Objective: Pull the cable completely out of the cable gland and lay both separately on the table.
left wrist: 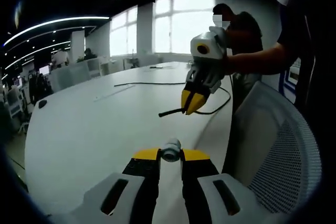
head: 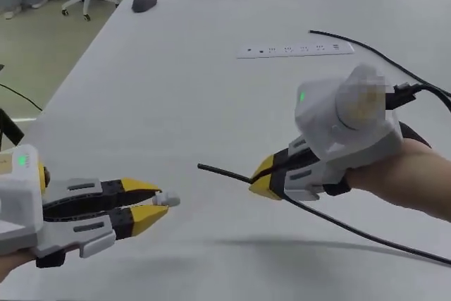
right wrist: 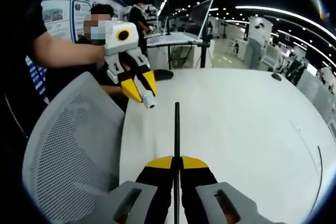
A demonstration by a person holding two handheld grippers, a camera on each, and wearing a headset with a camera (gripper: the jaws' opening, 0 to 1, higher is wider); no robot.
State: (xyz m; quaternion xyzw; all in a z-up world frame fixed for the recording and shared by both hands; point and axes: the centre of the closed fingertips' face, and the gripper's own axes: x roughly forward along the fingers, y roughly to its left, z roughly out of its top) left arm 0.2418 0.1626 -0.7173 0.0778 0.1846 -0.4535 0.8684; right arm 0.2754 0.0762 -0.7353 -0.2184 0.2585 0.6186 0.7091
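L gripper clamped on cable gland right at the tips. R gripper pinched on cable nr its free end. Cable's clear of gland, both held above table. Gland prob light, hard, slick, so could squirt out; grip mid-body. Cable semi-limp, long tail trails; hold nr end.

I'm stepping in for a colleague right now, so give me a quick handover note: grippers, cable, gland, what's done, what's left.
Left gripper: shut on the cable gland, held above the table.
Right gripper: shut on the cable, free end sticking out past the jaws.
Done: cable is fully out of the gland; the two are apart.
To do: lay each down separately on the table.
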